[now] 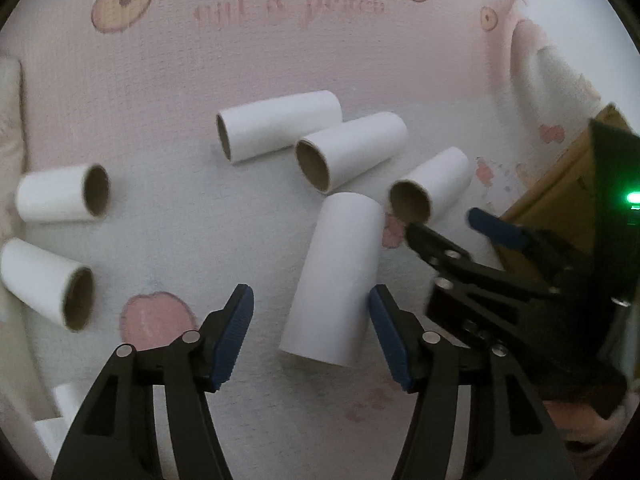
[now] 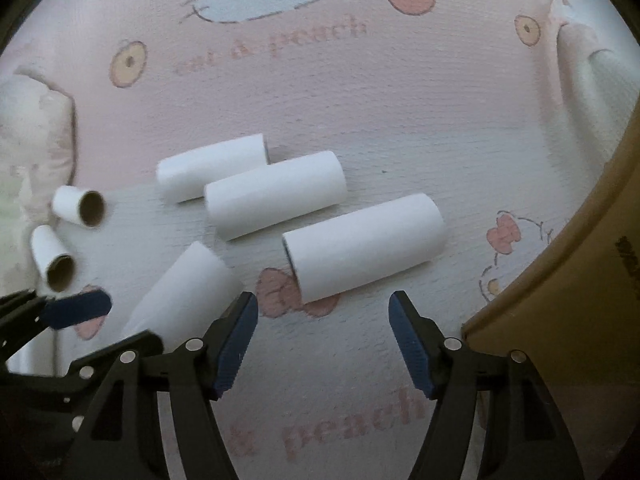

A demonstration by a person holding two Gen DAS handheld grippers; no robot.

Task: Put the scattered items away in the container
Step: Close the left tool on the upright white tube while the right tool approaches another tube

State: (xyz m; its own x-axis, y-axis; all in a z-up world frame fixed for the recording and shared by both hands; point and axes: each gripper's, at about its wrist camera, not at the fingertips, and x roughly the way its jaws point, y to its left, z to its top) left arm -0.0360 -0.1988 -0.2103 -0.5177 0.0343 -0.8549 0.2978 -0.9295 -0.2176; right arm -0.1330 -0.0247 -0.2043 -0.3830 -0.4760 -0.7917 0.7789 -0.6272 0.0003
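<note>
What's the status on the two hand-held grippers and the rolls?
Left hand-held gripper open, nearest roll between its fingers, not gripped. Right hand-held gripper open, empty. Six rolls on the blanket, cardboard box at right. Nothing blocking.

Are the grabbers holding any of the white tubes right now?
No. Both the left gripper and the right gripper are open, and neither holds a tube. The nearest tube lies between the left jaws, ungripped.
</note>
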